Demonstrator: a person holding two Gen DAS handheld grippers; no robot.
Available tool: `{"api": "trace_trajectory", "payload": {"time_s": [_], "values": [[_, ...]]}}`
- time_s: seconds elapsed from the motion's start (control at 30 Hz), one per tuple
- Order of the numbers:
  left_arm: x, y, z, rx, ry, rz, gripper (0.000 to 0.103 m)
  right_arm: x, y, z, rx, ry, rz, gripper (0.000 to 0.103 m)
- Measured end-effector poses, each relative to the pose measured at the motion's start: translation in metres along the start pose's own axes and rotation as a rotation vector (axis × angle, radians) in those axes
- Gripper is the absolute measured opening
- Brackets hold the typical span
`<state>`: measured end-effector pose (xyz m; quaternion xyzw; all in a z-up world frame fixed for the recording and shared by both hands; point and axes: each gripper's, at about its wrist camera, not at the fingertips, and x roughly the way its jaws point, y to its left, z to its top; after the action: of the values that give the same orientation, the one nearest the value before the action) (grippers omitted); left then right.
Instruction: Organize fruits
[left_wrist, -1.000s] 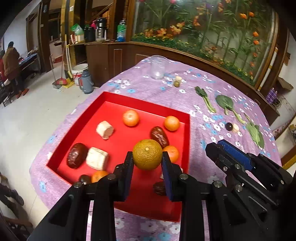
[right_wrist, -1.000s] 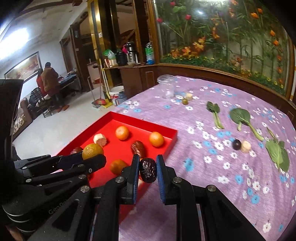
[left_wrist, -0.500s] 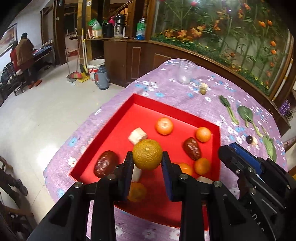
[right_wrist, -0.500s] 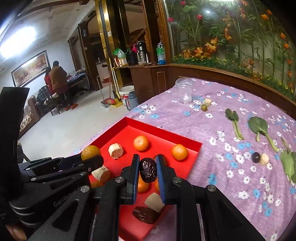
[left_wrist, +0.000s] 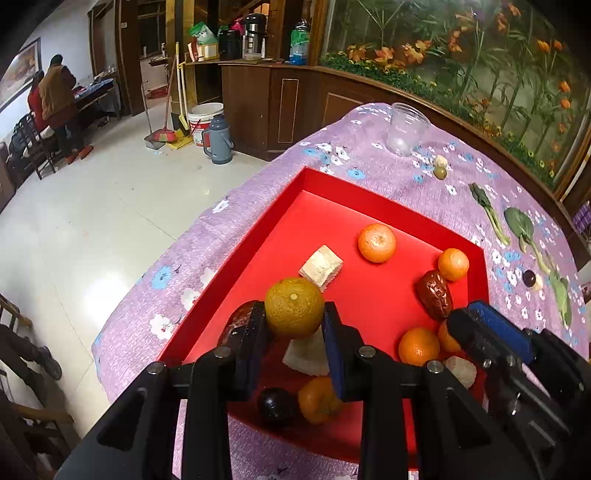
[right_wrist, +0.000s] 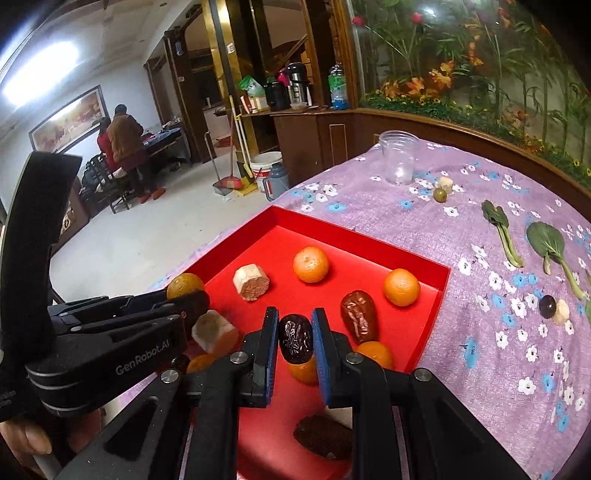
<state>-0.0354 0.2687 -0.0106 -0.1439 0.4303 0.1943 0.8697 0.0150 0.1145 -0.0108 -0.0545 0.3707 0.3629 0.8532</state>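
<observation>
My left gripper (left_wrist: 294, 325) is shut on a yellow-green orange (left_wrist: 294, 308) and holds it above the left part of the red tray (left_wrist: 369, 199). My right gripper (right_wrist: 294, 336) is shut on a dark wrinkled date (right_wrist: 295, 338) and holds it above the near part of the tray (right_wrist: 354, 230). The tray holds several small oranges (left_wrist: 376, 242), red-brown dates (left_wrist: 435, 294) and pale sugarcane chunks (left_wrist: 320, 266). The left gripper also shows in the right wrist view (right_wrist: 186, 295), at the tray's left side.
The tray lies on a purple flowered tablecloth (right_wrist: 480, 332) near the table's left edge. Beyond it are a clear jar (right_wrist: 399, 158), a green olive (right_wrist: 439, 194), leafy greens (right_wrist: 550, 243) and a dark berry (right_wrist: 547, 306). Tiled floor (left_wrist: 92, 221) lies to the left.
Both grippers have moved left over the tray, still holding their fruit. The tray's contents now sit further right and lower in both views.
</observation>
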Motion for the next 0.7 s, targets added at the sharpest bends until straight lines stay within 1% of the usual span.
{"api": "trace_trajectory", "payload": {"time_s": [0.23, 0.47, 0.63, 0.7], "values": [[0.015, -0.019, 0.005, 0.044, 0.014, 0.012, 0.029, 0.006, -0.023, 0.005, 0.036, 0.003, -0.036, 0.020], [0.018, -0.035, 0.014, 0.084, -0.013, 0.036, 0.029, 0.013, -0.040, 0.015, 0.057, 0.006, -0.061, 0.020], [0.020, -0.040, 0.020, 0.098, -0.038, 0.049, 0.029, 0.017, -0.044, 0.021, 0.057, 0.003, -0.065, 0.020], [0.022, -0.040, 0.021, 0.096, -0.035, 0.052, 0.029, 0.019, -0.046, 0.023, 0.054, 0.004, -0.067, 0.020]]}}
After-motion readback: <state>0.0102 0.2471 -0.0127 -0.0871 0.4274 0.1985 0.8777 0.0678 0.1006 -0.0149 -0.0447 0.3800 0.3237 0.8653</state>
